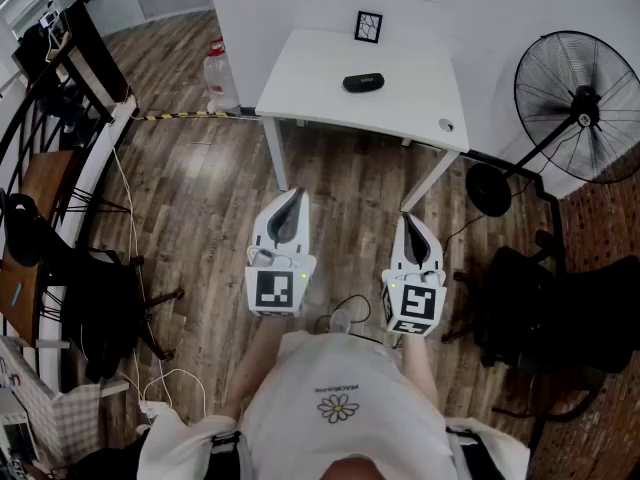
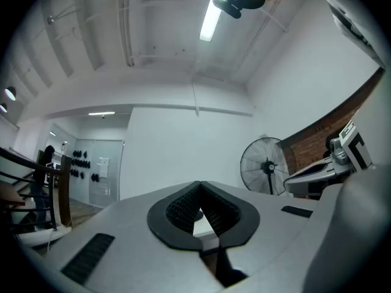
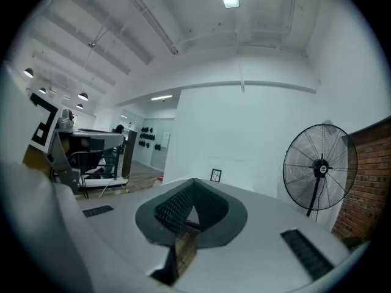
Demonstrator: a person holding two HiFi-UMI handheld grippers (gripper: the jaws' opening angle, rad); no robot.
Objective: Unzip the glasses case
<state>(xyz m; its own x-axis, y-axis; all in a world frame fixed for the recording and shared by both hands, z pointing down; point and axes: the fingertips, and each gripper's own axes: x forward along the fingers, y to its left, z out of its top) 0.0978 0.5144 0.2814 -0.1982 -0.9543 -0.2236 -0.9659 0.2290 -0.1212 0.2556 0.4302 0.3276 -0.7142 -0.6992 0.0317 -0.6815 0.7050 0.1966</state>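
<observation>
Head view has you standing back from the white table (image 1: 310,73), with both tools held out in front of you over the wood floor (image 1: 200,198), short of the tabletop's near edge. The glasses case (image 1: 363,82) lies flat about mid-tabletop, roughly halfway between the left and right edges, dark and oval. It is too small here for you to read its zip. Neither tool touches it, and both are well apart from it.

A small framed marker card (image 1: 368,27) stands at the tabletop's far edge, just behind the case. A small round thing (image 1: 446,125) sits near the right near corner.

Your left gripper (image 1: 294,196) points toward the table's left near leg. In the left gripper view its jaws meet at the tips, with nothing pinched between the ribbed pads. Your right gripper (image 1: 410,220) points toward the right near leg. In the right gripper view its jaws are likewise closed tip to tip on nothing, and the card shows just above them.

Off the table, a standing fan (image 1: 580,103) is at its right side. A clear bottle (image 1: 221,76) stands on the floor by its left far corner, and a dark chair (image 1: 540,313) sits to your right.
</observation>
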